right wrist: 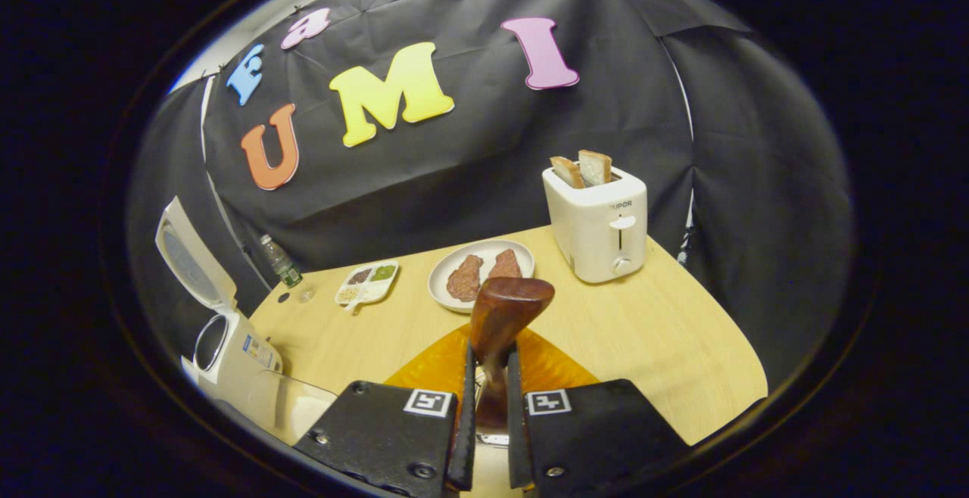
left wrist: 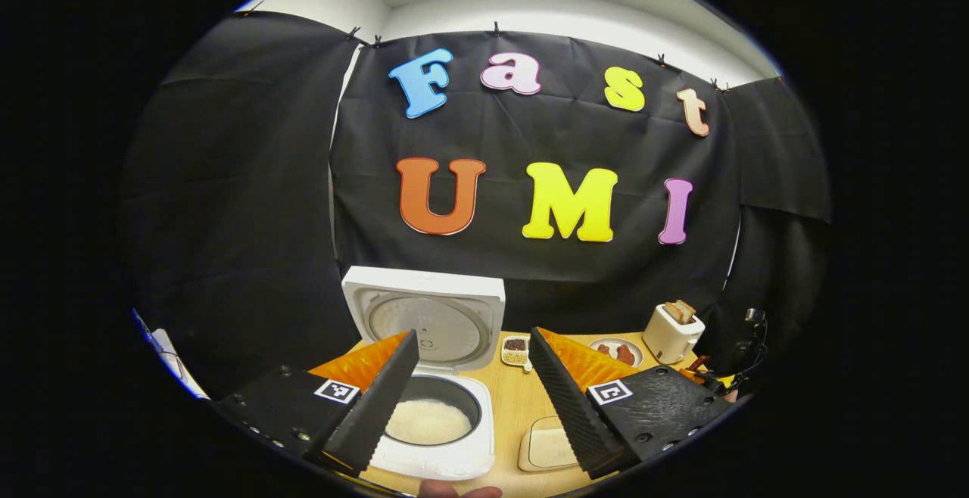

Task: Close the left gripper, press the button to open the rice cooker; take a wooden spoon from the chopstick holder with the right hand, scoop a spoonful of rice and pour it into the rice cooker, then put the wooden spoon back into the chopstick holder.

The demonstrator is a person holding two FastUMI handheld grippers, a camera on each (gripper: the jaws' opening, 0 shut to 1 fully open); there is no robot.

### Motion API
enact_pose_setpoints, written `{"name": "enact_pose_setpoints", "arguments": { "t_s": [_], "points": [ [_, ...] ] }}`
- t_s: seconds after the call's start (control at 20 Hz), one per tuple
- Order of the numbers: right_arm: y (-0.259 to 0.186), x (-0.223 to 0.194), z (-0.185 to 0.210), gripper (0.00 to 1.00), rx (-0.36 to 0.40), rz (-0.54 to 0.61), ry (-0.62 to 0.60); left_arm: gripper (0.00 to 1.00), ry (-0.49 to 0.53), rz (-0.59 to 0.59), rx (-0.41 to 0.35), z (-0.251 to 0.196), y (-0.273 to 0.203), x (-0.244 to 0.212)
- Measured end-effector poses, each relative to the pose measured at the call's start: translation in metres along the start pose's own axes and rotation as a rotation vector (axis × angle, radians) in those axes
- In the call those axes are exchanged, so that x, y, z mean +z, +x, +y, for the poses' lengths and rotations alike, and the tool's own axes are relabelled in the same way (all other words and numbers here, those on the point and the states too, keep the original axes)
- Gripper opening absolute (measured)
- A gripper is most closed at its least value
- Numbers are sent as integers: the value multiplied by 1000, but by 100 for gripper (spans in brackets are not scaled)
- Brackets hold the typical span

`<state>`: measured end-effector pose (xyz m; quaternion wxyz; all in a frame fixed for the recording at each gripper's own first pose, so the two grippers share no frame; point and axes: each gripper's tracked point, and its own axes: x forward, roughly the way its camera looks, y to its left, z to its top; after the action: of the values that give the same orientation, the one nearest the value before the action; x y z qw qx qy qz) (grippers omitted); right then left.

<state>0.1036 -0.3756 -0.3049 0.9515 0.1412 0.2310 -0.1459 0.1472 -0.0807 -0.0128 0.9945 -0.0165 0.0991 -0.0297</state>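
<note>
Left gripper view: the left gripper [left wrist: 473,365] hangs with its fingers spread wide above the rice cooker [left wrist: 435,399], whose lid [left wrist: 424,316] stands open and whose pot holds white rice [left wrist: 428,421]. A toaster [left wrist: 672,331] sits far right on the table [left wrist: 515,407].

Right gripper view: the right gripper [right wrist: 490,399] pinches the wooden spoon [right wrist: 500,316] by its neck, bowl upright, above the table. The rice cooker stands at the left edge, well apart. Beyond the spoon lie a plate [right wrist: 481,271] and the toaster.
</note>
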Motion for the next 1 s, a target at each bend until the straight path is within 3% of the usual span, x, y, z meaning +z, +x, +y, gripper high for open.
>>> {"name": "enact_pose_setpoints", "arguments": {
  "t_s": [0.1, 0.15, 0.25, 0.3, 0.6, 0.65, 0.95, 1.0],
  "points": [
    [-3, 5, -1, 28, -7, -18, -12, 94, -9, -20, 2, 6, 5, 12],
    [-6, 9, -5, 39, -22, -33, -27, 94, -8, -36, 6, 10, 7, 19],
    [-19, 20, -12, 74, -67, -54, -52, 94, 1, -79, 9, 17, 13, 36],
    [-28, 27, -12, 85, -77, -71, -54, 94, 7, -99, 12, 22, 17, 44],
    [-99, 87, -17, 94, -152, -231, -109, 94, 44, -187, 35, 52, 55, 82],
    [-112, 93, -15, 100, -157, -249, -115, 94, 54, -181, 38, 57, 65, 85],
    [-184, 110, -10, 96, -225, -324, -144, 94, -33, -102, 15, 67, 134, 78],
    [-195, 109, -10, 96, -241, -332, -136, 84, -26, -76, 14, 68, 146, 72]
  ]
}}
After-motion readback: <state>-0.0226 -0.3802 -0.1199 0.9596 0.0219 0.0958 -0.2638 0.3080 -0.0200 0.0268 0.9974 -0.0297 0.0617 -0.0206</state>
